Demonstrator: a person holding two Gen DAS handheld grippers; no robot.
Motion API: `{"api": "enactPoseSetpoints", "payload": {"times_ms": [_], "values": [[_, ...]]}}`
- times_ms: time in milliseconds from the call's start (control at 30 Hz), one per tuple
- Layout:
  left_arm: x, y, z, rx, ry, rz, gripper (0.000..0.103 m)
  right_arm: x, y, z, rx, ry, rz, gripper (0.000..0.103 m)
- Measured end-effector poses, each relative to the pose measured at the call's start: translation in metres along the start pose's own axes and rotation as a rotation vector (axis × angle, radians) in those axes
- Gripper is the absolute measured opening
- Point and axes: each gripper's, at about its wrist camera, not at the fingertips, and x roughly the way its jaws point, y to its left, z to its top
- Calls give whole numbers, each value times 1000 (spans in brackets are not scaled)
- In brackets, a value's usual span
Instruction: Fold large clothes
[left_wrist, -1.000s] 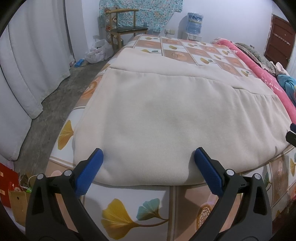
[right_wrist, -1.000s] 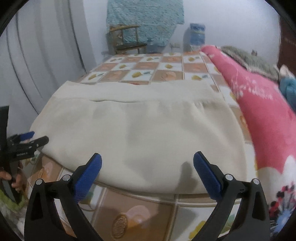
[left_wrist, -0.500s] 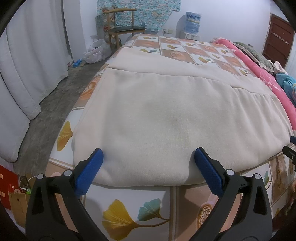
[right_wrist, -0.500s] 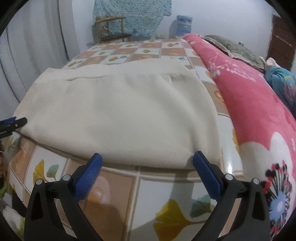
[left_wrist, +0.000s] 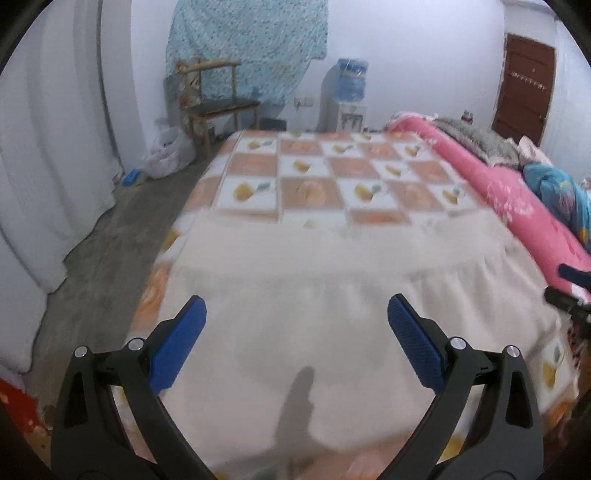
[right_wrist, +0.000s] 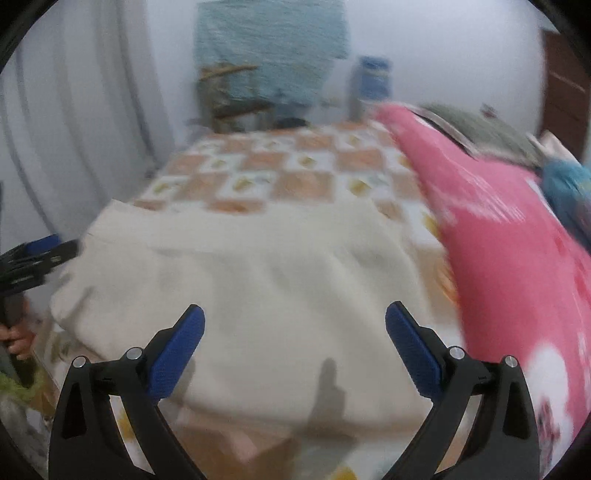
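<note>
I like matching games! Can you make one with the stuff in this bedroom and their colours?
Things:
1. blanket along the bed's side
2. garment spread on the bed
3. door
4. gripper pads

Colours:
A. blue
B. brown
C. pink
D. cream

Pairs: 1-C, 2-D, 3-B, 4-A

A: Any words or numbers you can read in either view?
B: None. Both views are blurred.
A: The water bottle (left_wrist: 352, 79) at top centre?
B: No legible label.
A: The door (left_wrist: 524, 96) at upper right?
B: Small marks only, unreadable.
</note>
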Motion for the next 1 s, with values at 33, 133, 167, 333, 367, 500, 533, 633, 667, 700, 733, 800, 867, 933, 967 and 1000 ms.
{"api": "enactPoseSetpoints", "payload": {"times_ms": [33,133,167,333,367,500,533,633,667,700,733,800,867,933,967,1000], "values": [[11,0,8,-18,5,-27,95,13,8,11,-16,8,31,95],[57,5,28,-89,80,-111,91,54,27,37,-21,52,102,90],[73,7,32,-101,117,-121,90,65,30,43,-23,65,107,88],[119,51,33,-209,163,-48,81,125,13,58,3,158,65,81],[117,66,33,-250,149,-78,81,129,1,56,18,169,31,81],[103,103,24,-272,158,43,81,104,-67,41,155,159,-45,71],[101,111,22,-280,172,94,81,96,-81,38,182,151,-33,55],[73,123,13,-301,137,116,79,69,-94,34,245,148,-152,58],[61,115,14,-284,107,98,79,60,-82,35,215,129,-176,58],[46,96,17,-234,66,59,79,55,-68,35,200,111,-117,58],[37,79,18,-188,40,29,79,55,-54,35,189,106,-64,58],[29,29,16,-73,38,-66,80,62,1,32,96,118,41,58],[34,-11,6,18,72,-126,80,77,62,20,-43,156,127,58],[50,-43,-17,106,143,-113,75,90,91,6,-119,185,127,46],[56,-44,-25,115,161,-103,75,94,92,-1,-134,197,115,48],[60,-40,-34,117,169,-102,75,90,85,-7,-127,169,151,50]]}}
